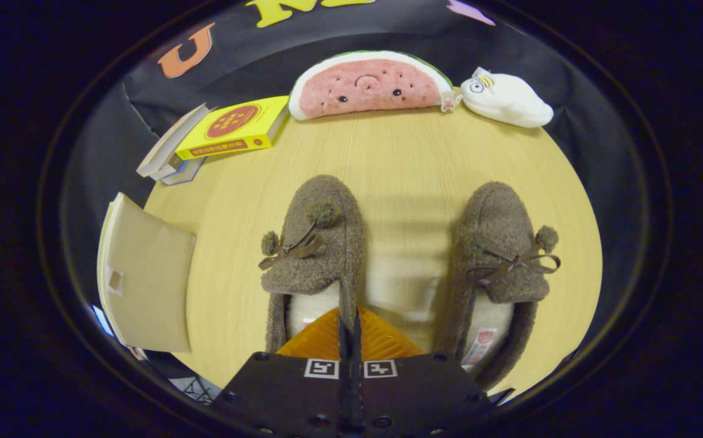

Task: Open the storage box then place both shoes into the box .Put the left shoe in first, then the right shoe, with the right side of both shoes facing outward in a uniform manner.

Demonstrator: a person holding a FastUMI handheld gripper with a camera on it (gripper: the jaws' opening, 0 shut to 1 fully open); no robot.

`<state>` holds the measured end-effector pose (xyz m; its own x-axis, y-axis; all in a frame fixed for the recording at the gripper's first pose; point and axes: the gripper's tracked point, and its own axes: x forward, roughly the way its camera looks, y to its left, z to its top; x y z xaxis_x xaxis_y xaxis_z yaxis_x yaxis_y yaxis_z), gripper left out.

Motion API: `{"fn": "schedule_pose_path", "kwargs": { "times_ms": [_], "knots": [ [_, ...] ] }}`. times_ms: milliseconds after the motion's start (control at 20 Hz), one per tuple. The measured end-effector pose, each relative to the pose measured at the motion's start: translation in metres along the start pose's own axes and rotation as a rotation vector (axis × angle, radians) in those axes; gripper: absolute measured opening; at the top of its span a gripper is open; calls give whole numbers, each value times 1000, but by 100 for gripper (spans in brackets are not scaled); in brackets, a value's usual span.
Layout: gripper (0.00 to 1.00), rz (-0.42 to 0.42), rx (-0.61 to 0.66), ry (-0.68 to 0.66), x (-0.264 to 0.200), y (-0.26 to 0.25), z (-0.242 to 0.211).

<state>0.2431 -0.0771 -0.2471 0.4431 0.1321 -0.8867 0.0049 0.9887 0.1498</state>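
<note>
the gripper (349,331) has its two fingers pressed together on the inner side wall of the left-hand shoe (318,243), pinching the fuzzy rim just behind the bow; the jaws stand clenched with only that thin wall between them. this shoe sits near the middle of the tabletop (400,164), toe pointing toward the far edge. the other shoe (500,255) lies parallel to it, nearer the right edge, untouched.

the hold looks risky: a soft, floppy wall caught by a narrow pinch may slip out or let the shoe swing and twist when lifted, spoiling which side faces outward. a swinging toe could also knock the other shoe.

off the left edge lies a tan flat-lidded box (144,280), probably the storage box; whether it is open i cannot tell. along the far edge rest a yellow book (235,126), a watermelon plush (366,82) and a white plush (506,100).
</note>
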Motion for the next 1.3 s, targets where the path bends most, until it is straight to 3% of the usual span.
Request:
{"fn": "schedule_pose_path", "kwargs": {
  "times_ms": [450, 800, 1050, 1300],
  "knots": [
    [0, 141, 79, -116, -97, 34, 5],
    [0, 258, 12, -249, -194, 132, 19],
    [0, 306, -28, -250, -209, 211, 11],
    [0, 308, -54, -237, -188, 297, 0]
  ]
}}
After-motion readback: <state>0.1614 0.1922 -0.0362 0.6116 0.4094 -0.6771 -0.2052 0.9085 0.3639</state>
